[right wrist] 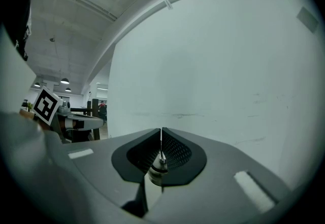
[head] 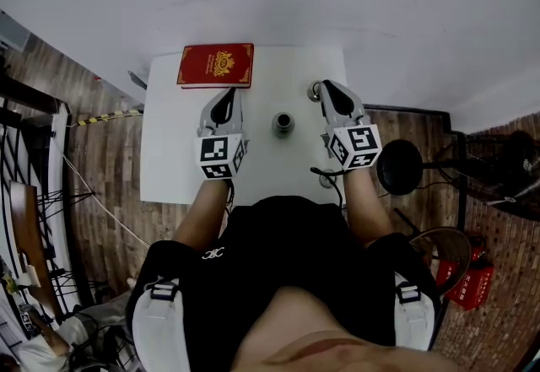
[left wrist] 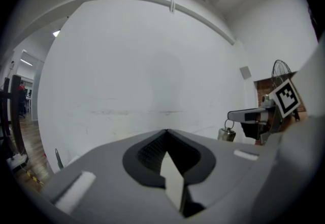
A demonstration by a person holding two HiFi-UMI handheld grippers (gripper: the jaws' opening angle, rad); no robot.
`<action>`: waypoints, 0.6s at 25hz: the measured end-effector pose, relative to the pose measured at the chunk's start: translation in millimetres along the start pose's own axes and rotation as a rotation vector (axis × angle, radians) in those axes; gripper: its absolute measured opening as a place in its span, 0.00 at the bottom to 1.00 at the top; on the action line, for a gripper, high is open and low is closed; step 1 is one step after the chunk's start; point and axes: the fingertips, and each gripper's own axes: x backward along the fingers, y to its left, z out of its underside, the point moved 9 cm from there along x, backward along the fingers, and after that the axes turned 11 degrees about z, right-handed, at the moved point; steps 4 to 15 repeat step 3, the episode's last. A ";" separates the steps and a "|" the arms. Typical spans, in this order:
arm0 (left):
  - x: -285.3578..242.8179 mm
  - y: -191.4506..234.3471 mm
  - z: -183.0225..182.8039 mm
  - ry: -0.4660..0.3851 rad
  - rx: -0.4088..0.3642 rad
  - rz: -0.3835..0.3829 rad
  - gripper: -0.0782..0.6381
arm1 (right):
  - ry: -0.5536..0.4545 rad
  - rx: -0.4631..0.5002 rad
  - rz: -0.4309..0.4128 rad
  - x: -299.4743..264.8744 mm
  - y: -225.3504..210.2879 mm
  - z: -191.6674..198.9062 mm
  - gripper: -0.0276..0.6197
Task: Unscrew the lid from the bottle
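A person in a black top stands over a white counter [head: 173, 159] with a claw in each hand, both claws pointing away from the body towards a pale wall. The bottle [head: 283, 122], a small metal one seen from above, stands upright on the counter between the two claws and apart from both, its mouth uncovered and dark. The left claw [left wrist: 166, 130] is clenched with nothing in it; only the white of the counter shows through the slit behind its closed tips. The right claw [right wrist: 161, 130] is clenched as well, grasping the lid [right wrist: 158, 168], a small metal cap whose rounded body shows in the gap between the jaws just behind the tips. Seen from the left claw's side, the lid sits directly under the right claw's tip with a wire ring standing up from its top. It is to the right of the bottle, clear of it, near the counter's far right corner. A red book [head: 216, 65] with a gold emblem lies flat at the far left of the counter, just beyond the left claw. Wooden floorboards [head: 101, 185] flank the counter on both sides.
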 end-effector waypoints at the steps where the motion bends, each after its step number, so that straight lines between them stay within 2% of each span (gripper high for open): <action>1: 0.2 0.0 0.6 0.001 0.004 -0.001 0.18 | -0.001 0.000 0.000 0.6 0.2 0.3 0.06; 15: 0.5 0.0 1.7 0.002 0.010 -0.003 0.18 | -0.003 0.001 0.002 1.8 0.5 0.9 0.06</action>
